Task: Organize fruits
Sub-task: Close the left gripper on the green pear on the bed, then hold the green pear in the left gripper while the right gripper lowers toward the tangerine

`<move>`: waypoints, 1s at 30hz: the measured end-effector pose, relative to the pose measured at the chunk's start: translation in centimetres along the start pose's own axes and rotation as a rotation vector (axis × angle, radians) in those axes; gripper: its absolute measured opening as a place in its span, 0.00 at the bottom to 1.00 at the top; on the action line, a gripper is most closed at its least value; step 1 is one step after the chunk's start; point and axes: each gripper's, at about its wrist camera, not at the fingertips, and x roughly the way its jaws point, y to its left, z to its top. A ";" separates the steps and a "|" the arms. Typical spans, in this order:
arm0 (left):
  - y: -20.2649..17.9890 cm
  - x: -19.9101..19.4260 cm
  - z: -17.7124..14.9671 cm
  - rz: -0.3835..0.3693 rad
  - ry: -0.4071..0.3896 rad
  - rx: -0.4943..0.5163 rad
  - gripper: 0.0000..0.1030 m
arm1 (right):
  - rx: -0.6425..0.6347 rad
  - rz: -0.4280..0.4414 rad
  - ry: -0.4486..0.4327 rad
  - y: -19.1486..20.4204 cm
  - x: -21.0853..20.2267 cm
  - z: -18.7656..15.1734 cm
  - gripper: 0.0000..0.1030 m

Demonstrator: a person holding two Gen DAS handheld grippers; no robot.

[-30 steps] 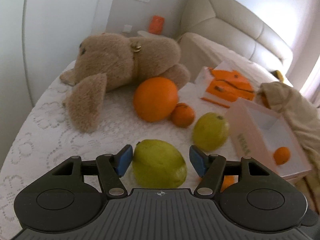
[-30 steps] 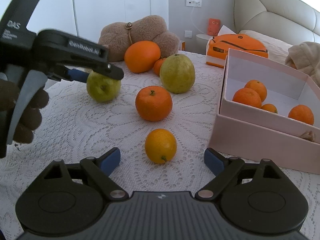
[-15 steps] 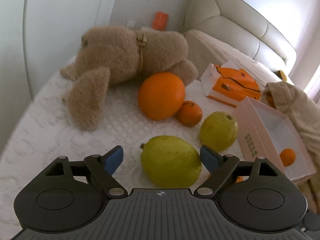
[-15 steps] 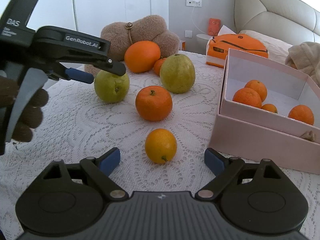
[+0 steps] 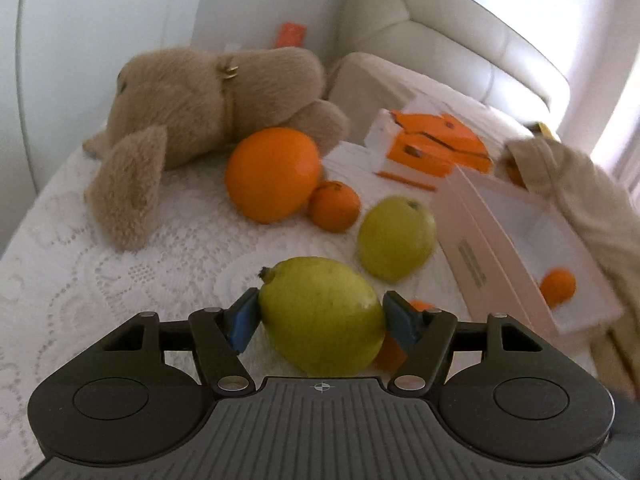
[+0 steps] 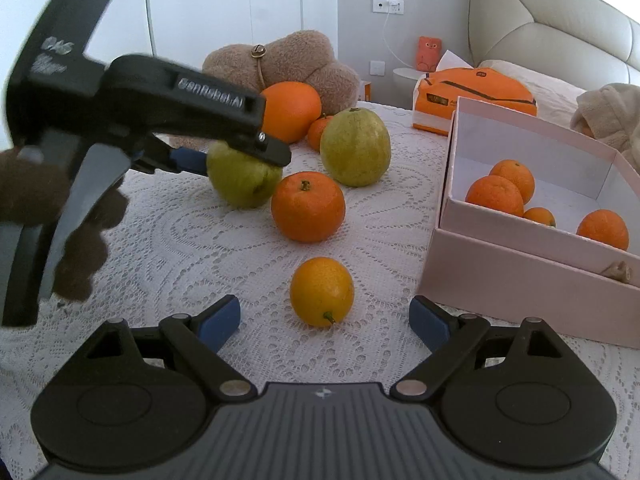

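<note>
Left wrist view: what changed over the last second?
The left hand-held gripper advanced around the nearer green guava; its jaws have just been opening and now flank the fruit, which sits between the blue pads. Whether they press it is unclear. The right hand-held gripper, the small orange and the pink box stayed put.

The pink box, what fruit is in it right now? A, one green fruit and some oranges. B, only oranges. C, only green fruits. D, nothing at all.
B: in the right wrist view the pink box holds four oranges, while both green fruits lie outside it on the lace cloth.
</note>
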 end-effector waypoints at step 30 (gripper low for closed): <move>2.4 -4.8 -2.4 0.047 -0.097 0.035 0.63 | -0.037 0.021 0.051 0.5 0.8 0.4 1.00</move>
